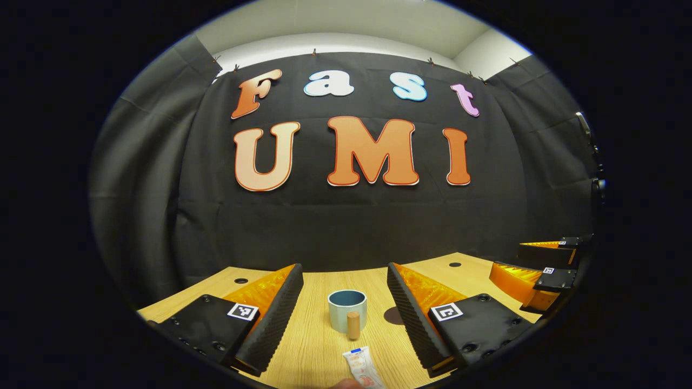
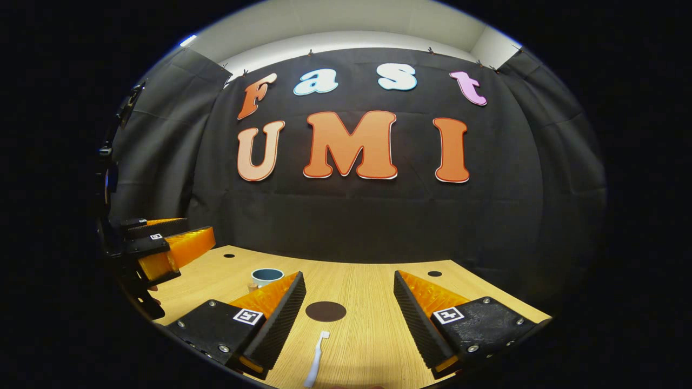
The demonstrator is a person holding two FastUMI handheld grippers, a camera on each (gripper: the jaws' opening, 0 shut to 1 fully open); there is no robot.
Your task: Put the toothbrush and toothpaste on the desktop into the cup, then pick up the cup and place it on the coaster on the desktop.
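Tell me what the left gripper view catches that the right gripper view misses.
Left gripper view: the toothpaste tube lying in front of the cup, whose wooden handle faces the camera.

Right gripper view: the white toothbrush lying between that claw's fingers, in front of the whole dark round coaster.

Both: the blue cup, the wooden desk, and the other claw at the edge.

You get even, fairly bright light from overhead in both views; the ceiling strip above the cloth is the brightest area, w/ a small glare spot top left in the right gripper view. The desktop [image 2: 373, 292] is well lit, shadows soft and short. The cup [image 1: 347, 310] reads sharp. Fisheye bends straight lines hard near the edges, esp. the desktop's rim. The toothpaste [image 1: 363, 367] and toothbrush [image 2: 315, 361] sit low in their views, stretched and maybe slightly soft. The cloth stays dark, folds barely readable.
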